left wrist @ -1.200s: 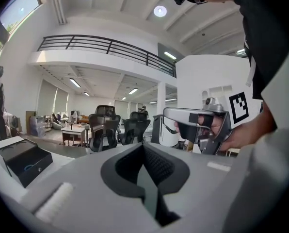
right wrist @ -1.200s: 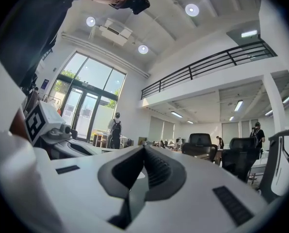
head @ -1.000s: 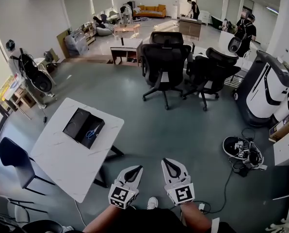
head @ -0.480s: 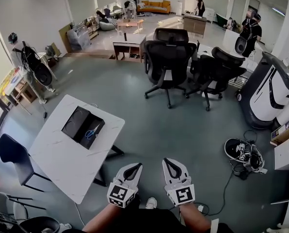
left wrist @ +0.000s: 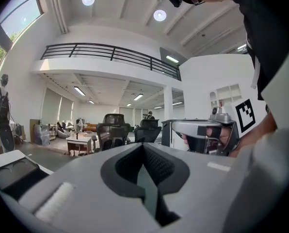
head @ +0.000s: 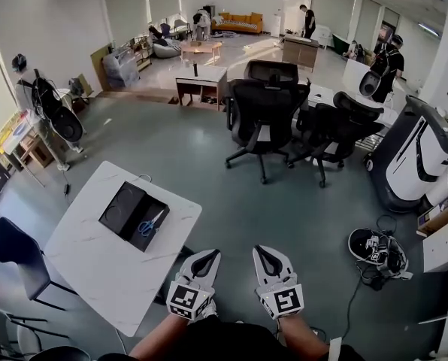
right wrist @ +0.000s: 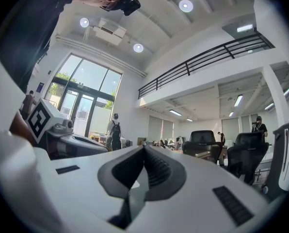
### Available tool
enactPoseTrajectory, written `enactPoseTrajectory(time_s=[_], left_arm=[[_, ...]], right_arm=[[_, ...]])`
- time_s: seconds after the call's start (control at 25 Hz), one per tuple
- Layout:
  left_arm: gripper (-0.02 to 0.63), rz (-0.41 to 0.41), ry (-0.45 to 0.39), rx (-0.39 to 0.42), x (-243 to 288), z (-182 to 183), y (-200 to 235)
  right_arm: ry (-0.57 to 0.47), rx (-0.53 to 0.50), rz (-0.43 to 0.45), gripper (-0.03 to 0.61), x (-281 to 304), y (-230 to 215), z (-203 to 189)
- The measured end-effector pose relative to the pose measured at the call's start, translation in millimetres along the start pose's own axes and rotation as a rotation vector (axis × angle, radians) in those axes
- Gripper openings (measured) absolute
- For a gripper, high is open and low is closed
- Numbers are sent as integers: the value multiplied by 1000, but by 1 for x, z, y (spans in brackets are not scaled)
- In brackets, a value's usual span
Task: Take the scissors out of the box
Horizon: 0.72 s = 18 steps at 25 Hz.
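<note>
White table stands on grey floor. One black open box lies flat on table, near table's far-right edge.

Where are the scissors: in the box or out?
In the box: the scissors lie inside the open black box on the white table.

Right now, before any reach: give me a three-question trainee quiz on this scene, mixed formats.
1. True or false: the scissors lie inside the black box on the white table.
2. Multiple choice: the left gripper and right gripper are A) both open, B) both shut and empty, C) one gripping the scissors.
3. Fill in: the scissors' handles are ____.
Key: 1 true; 2 B; 3 blue.
</note>
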<state>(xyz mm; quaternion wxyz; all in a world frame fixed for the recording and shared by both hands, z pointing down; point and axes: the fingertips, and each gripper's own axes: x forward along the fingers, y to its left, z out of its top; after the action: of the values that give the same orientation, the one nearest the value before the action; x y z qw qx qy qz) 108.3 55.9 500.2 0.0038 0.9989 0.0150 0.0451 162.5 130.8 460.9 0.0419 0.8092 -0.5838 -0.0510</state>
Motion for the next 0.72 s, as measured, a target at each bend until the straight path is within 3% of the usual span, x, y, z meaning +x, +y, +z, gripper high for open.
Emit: enactPoseTrajectory(time_s=[0.32,0.52,0.72], left_arm=[[9,14,-37,-24,-5,9,72],[9,9,-27,-50,-12,4,93],[9,12,-37,-31,-23,5,120]], right_arm=[[4,-30,39,8,71,29,5],[-5,-45,65,8,103,46,15],[44,-31,64,8,120,60,-4]])
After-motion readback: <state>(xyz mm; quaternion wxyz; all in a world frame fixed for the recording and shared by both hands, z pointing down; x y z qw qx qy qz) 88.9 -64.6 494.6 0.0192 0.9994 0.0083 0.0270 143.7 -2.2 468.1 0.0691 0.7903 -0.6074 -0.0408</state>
